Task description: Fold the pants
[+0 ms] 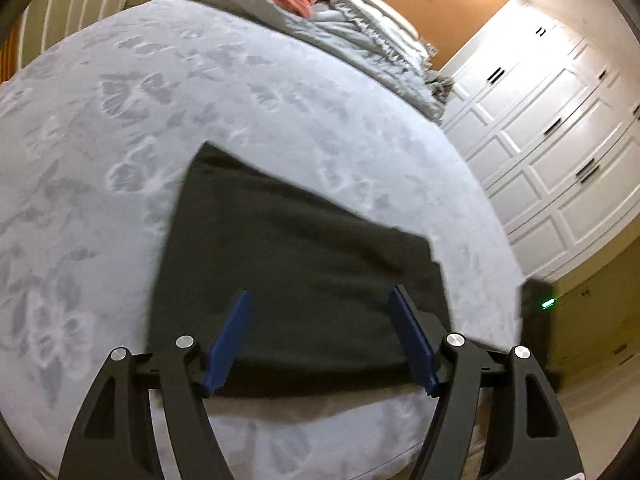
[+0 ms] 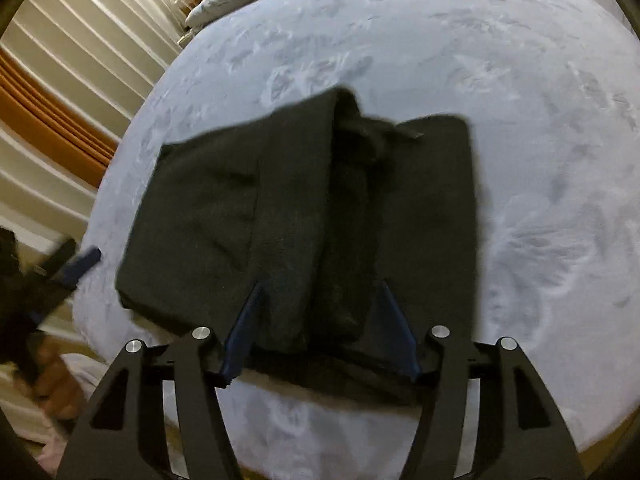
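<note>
On patterned bedspread (image 1: 200, 92), dark soft folded pants (image 2: 304, 208), both grippers (image 1: 322, 300) (image 2: 320, 292) spread, nothing held

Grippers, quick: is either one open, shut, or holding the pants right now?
Left gripper: open, holding nothing, above the folded black pants.
Right gripper: open, holding nothing, over the pants.

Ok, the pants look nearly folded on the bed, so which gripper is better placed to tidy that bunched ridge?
Probably the right gripper: its open jaws hang straight over the raised ridge on the dark pants. The left gripper, also open, faces a smooth part of them.
</note>
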### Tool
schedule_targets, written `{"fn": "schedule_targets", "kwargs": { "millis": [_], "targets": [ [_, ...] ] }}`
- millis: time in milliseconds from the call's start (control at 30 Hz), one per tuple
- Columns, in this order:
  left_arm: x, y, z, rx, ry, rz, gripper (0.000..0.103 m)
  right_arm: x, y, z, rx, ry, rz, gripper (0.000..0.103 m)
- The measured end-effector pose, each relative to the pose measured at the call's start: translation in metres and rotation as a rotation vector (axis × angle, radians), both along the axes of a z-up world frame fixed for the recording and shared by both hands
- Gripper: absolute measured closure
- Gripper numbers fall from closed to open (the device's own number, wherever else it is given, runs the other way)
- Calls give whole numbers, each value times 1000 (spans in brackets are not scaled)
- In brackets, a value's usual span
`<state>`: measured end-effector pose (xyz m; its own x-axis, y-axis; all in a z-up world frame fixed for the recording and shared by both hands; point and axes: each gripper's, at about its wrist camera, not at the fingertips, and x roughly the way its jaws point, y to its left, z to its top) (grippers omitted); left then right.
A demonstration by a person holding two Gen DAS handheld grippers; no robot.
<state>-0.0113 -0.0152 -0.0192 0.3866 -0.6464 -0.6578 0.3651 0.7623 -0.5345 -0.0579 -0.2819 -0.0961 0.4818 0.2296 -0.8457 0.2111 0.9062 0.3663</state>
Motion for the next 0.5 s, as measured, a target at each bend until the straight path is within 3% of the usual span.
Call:
{"fn": "schedule_targets", "kwargs": {
  "millis": [133, 233, 333, 500],
  "targets": [
    [5, -9, 6, 39, -73, 38, 34, 3, 1, 15, -96, -55, -17, 47],
    [8, -17, 4, 35, -64, -13, 29, 0, -20, 38, -154, -127, -65, 49],
    [-5, -37, -1, 26, -63, -120, 25, 8, -52, 47, -129, -75, -71, 53],
    [-65, -117, -18, 222, -219, -399, 17, 19, -78, 47, -145, -82, -97, 51]
  ]
}}
